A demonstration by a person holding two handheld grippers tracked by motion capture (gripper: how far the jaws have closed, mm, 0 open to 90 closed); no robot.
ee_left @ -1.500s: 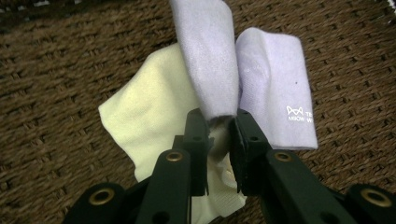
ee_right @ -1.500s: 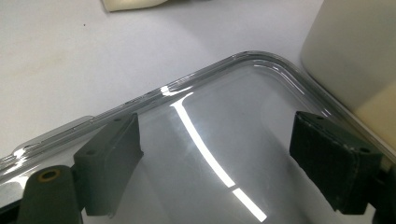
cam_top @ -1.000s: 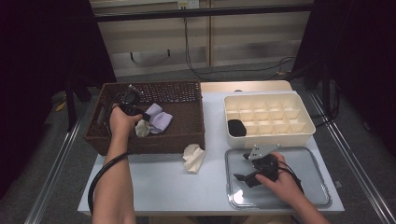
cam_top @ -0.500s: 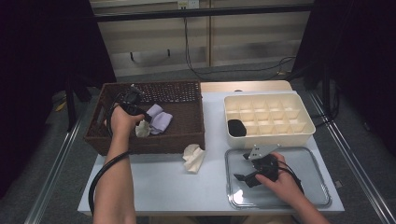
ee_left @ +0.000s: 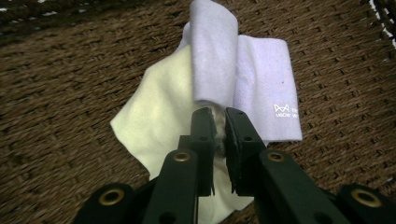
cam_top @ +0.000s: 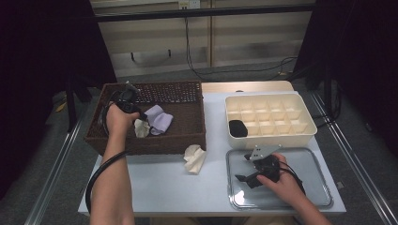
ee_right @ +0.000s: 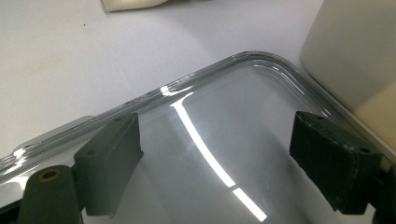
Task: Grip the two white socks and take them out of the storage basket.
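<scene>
Wicker basket (ee_left: 56, 93): left tool (ee_left: 217, 122) just closed, pinching lilac cloth (ee_left: 261, 88), tiny white logo unreadable; right tool (ee_right: 217, 161) open.

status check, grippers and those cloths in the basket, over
Left gripper jaws just closed, pinching the cream cloth in the wicker basket. Lavender cloth lies over it. Right gripper open above the clear lid, nothing held.

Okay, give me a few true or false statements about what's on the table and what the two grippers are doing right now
1. The left gripper pinches cloth in the basket. True.
2. The right gripper is shut on a sock. False: its jaws stand open over the clear lid.
3. A black item lies in the divided box. True.
4. The lilac cloth lies on the table. False: it is in the basket.
</scene>
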